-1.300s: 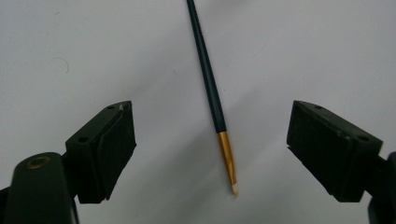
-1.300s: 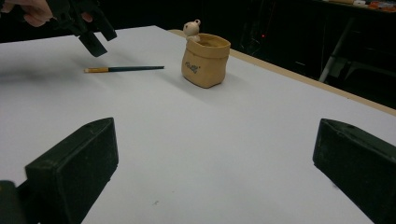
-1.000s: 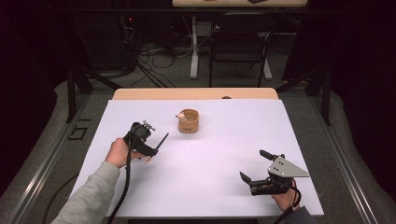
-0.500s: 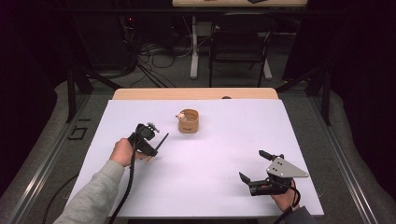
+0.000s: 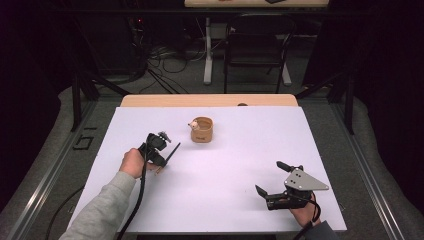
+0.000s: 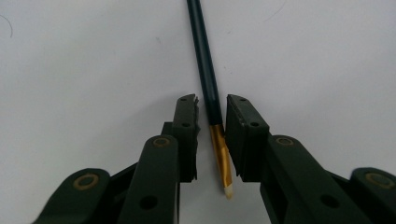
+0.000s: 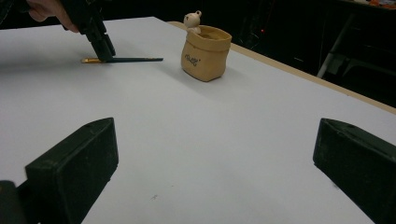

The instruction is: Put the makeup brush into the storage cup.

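At the left of the white table (image 5: 225, 200), the left gripper (image 6: 211, 122) tips down over a thin dark-handled paintbrush with a gold ferrule and pale tip (image 6: 208, 79), which lies flat on the surface. Its jaws have just been closing from a wide spread a second ago to a narrow gap now, with the brush between them near the ferrule. A sliver of white shows on either side of the handle, so the pads do not yet pinch it; the pick-up looks about to begin. Further right and back stands a small tan sack-shaped pot with a little bear figure (image 5: 202, 129), probably where the brush goes. At the right, the right gripper (image 5: 272, 192) rests with jaws wide apart, empty.
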`<state>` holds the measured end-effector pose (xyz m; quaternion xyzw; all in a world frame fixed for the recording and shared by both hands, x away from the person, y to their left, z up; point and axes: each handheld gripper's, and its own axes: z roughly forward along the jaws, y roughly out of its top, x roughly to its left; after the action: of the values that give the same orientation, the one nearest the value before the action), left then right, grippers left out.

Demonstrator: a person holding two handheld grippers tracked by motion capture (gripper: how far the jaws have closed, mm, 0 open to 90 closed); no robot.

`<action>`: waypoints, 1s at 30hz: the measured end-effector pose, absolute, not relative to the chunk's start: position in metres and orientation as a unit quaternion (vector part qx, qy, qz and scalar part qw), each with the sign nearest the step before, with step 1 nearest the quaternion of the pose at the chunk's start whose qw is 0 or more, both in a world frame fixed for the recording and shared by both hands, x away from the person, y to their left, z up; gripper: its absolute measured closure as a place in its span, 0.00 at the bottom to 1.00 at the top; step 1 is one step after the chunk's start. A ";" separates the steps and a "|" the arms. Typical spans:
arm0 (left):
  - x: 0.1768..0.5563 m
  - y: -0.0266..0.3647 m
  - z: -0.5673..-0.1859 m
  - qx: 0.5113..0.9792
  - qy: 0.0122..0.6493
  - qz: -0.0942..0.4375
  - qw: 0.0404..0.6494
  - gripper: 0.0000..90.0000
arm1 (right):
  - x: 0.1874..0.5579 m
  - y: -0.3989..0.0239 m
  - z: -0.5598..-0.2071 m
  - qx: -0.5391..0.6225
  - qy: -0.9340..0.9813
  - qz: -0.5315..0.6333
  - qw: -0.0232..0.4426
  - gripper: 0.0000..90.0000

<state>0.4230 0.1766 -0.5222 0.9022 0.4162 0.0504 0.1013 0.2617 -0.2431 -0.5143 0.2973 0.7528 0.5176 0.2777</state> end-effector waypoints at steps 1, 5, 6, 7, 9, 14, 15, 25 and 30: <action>0.423 0.177 -0.522 0.902 0.416 0.050 0.101 0.84 | 0.262 -0.243 -0.514 0.297 0.753 0.518 0.278 0.00; 0.422 0.174 -0.525 0.905 0.412 0.046 0.092 0.84 | 0.263 -0.243 -0.515 0.299 0.758 0.510 0.277 0.00; 0.422 0.173 -0.526 0.905 0.412 0.046 0.092 0.84 | 0.263 -0.243 -0.515 0.298 0.759 0.509 0.277 0.00; 0.422 0.173 -0.526 0.905 0.412 0.046 0.093 0.85 | 0.262 -0.243 -0.515 0.298 0.759 0.509 0.276 0.00; 0.421 0.173 -0.526 0.905 0.412 0.045 0.092 0.86 | 0.263 -0.242 -0.515 0.297 0.760 0.509 0.275 0.00; 0.421 0.172 -0.526 0.907 0.409 0.047 0.089 0.89 | 0.264 -0.241 -0.517 0.298 0.763 0.504 0.274 0.00; 0.421 0.172 -0.526 0.907 0.409 0.047 0.089 0.89 | 0.264 -0.241 -0.517 0.298 0.763 0.504 0.274 0.00; 0.426 0.168 -0.525 0.910 0.407 0.034 0.071 0.90 | 0.264 -0.239 -0.518 0.295 0.770 0.497 0.271 0.00; 0.430 0.164 -0.525 0.913 0.402 0.027 0.056 0.91 | 0.265 -0.238 -0.518 0.297 0.774 0.490 0.268 0.00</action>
<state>0.4295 0.1642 -0.5247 0.9133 0.4025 0.0270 0.0560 0.2646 -0.2385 -0.5184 0.2973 0.7741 0.4905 0.2680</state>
